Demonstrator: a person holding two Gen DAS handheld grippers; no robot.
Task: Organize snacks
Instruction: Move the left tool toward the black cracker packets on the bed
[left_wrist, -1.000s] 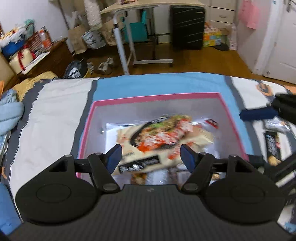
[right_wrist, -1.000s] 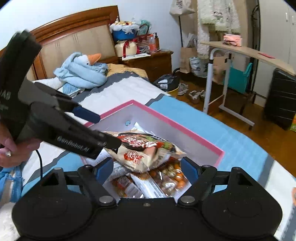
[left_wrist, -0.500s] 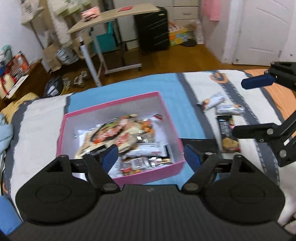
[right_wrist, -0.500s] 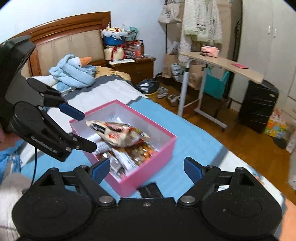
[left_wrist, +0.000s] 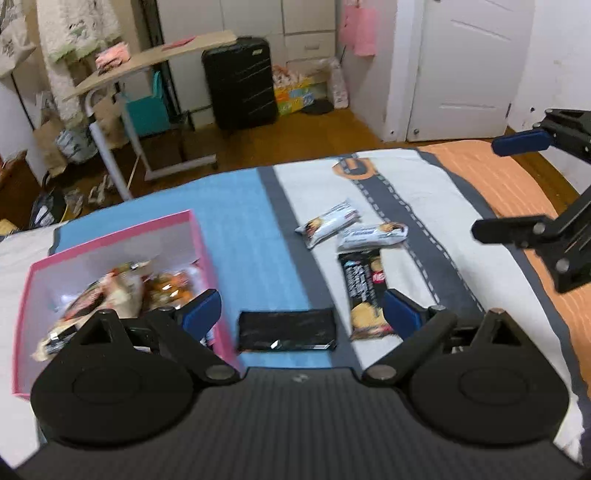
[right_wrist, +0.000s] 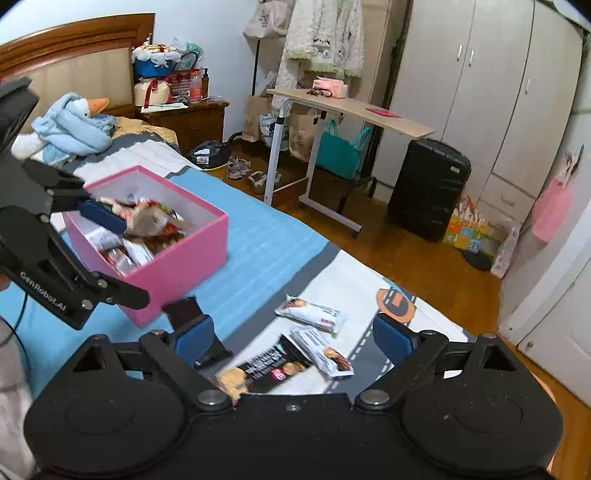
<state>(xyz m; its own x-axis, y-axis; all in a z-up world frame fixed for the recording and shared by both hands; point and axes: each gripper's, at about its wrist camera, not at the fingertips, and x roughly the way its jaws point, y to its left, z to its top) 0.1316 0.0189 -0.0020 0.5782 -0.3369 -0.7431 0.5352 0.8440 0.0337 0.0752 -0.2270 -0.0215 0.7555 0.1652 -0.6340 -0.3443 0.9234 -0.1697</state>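
The bed (left_wrist: 255, 229), under a blue, white and orange cover, carried everything. The pink box (left_wrist: 201, 236) sat on the blue band, already holding several snack packets. Four snacks lay loose beside it: a black flat packet (left_wrist: 286, 329) just beside the box wall, a long dark biscuit packet (left_wrist: 364, 288) on the white band, and two white bars (left_wrist: 328, 223) (left_wrist: 373, 236) touching one another beyond it.

The left tongs (left_wrist: 301, 314) were opening, nothing between them, poised above the black flat packet. The right tongs (right_wrist: 293, 338) were likewise opening and empty, above the biscuit packet.

Judgement: collection is the step in hand. Each pair should descend squarely across a packet's narrow width, avoid pinching the bed cover, and take one item apiece.
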